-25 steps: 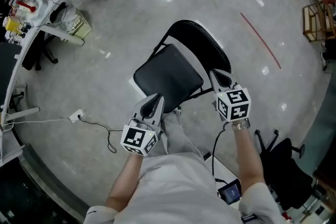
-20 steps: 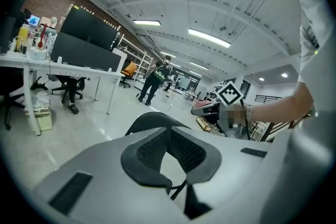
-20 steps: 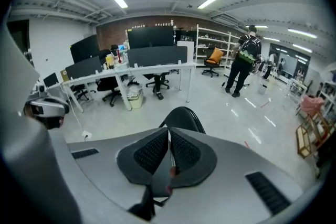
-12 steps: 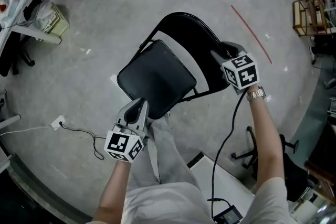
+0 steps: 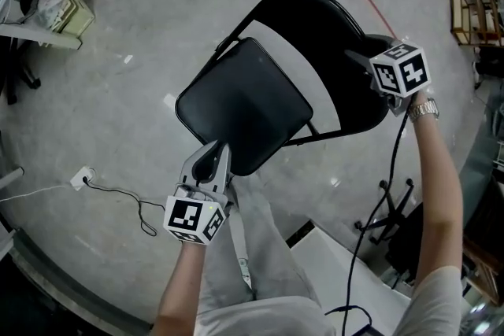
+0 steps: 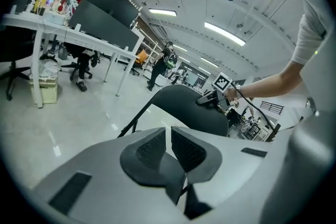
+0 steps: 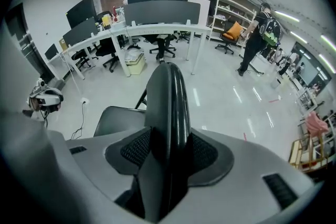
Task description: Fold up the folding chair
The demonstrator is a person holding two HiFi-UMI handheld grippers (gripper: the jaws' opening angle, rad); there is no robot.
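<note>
— What is changed at the folding chair (image 5: 244,106), unfolded on the floor (image 5: 118,114)?
— The right claw (image 5: 361,60), clenched before, is being opened astride its backrest (image 5: 315,20); the left claw (image 5: 216,152) is kept clenched, empty.

Head view: above person, facing steeply down. left gripper (image 5: 216,150) and right gripper (image 5: 357,57) low in frame, seat (image 5: 244,102) and backrest (image 5: 315,20) just beyond them.
Left gripper view: low, near level, looks past own closed jaws. backrest (image 6: 184,107) near ahead, right gripper (image 6: 210,99) at its far top.
Right gripper view: looks down along own opening jaws, backrest (image 7: 168,97) edge between them, very close. seat (image 7: 118,120) beyond, to left.
All three share backrest.
</note>
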